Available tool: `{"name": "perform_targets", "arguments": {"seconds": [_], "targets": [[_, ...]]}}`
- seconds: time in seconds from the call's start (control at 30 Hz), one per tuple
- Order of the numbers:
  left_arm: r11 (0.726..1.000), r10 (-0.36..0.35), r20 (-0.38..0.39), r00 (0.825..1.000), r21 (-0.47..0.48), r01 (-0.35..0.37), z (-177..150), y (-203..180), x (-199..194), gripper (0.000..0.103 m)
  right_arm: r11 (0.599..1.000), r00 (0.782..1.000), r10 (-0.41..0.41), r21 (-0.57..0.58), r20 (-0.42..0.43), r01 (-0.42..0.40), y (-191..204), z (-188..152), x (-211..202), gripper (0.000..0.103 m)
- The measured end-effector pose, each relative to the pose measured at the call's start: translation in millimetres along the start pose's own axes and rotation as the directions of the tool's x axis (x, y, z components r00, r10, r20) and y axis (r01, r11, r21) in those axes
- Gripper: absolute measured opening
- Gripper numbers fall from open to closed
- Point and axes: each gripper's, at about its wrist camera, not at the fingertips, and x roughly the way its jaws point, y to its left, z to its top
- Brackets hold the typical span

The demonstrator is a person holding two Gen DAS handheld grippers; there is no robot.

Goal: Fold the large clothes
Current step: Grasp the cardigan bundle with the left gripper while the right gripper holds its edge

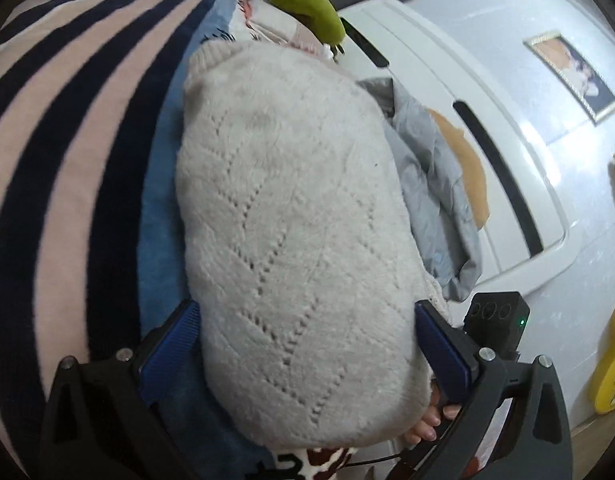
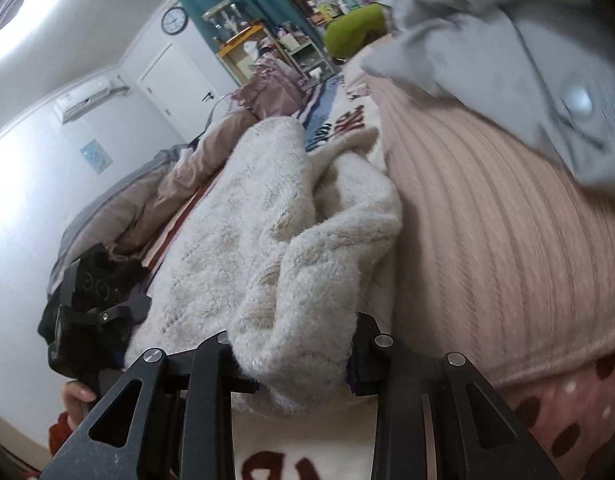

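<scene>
A cream knitted sweater (image 1: 291, 232) lies folded in a long bundle on the bed; it also shows in the right wrist view (image 2: 267, 248). My left gripper (image 1: 307, 344) is wide open, its blue pads either side of the sweater's near end. My right gripper (image 2: 295, 364) has a thick fold of the sweater bunched between its fingers; the fingertips are buried in the knit. The right gripper's body (image 1: 495, 324) appears in the left wrist view, and the left gripper's body (image 2: 87, 304) in the right wrist view.
A navy-and-pink striped garment (image 1: 67, 160) lies left of the sweater. A grey jacket (image 1: 431, 200) lies to its right, against the white headboard (image 1: 487, 128). A pink ribbed cover (image 2: 487, 220), a green pillow (image 2: 355, 28) and a rumpled duvet (image 2: 155, 196) are nearby.
</scene>
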Motion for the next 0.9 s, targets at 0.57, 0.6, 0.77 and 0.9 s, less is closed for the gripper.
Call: {"name": "perform_targets", "arguments": {"seconds": [0.57, 0.6, 0.77, 0.9], "targets": [[0.998, 0.008, -0.075, 0.997, -0.064, -0.013, 7.6, 5.4, 18.7, 0.091, 1.000, 0.999, -0.021, 0.023, -0.030, 0.021, 2.7, -4.0, -0.8, 0.027], [0.999, 0.008, -0.069, 0.998, -0.053, -0.012, 5.9, 3.2, 13.2, 0.086, 0.999, 0.999, -0.020, 0.028, -0.032, 0.021, 2.3, -4.0, -1.3, 0.027], [0.996, -0.054, -0.032, 0.998, -0.068, 0.052, -0.3, 6.4, -21.7, 0.071, 0.997, 0.997, 0.056, 0.054, -0.045, -0.054, 15.0, -6.6, 2.0, 0.027], [0.999, -0.024, 0.014, 1.000, -0.036, 0.024, -11.6, 13.1, -76.1, 0.071, 0.985, 0.979, 0.171, 0.051, -0.111, -0.166, 42.0, -19.1, 16.7, 0.027]]}}
